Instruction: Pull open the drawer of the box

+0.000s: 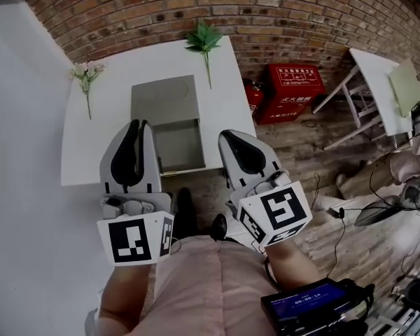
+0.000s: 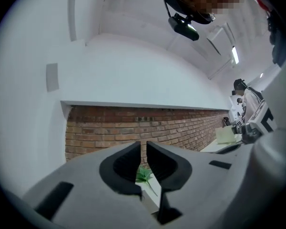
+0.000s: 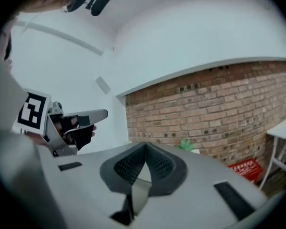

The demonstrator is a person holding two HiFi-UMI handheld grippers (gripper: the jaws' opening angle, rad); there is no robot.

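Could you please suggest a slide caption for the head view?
Grey rectangular box on white table, its drawer pulled open; left gripper and right gripper held near the table edge, both empty.

Matt grey box (image 1: 164,102); smooth white table (image 1: 91,145); rough brick wall (image 1: 126,12).

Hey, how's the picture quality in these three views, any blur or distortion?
Head view: sharp, evenly lit, fisheye bows the brick wall. Left gripper view: black vignette corners, mosaic patch up top. Right gripper view: softer focus, and the wall arches there too.
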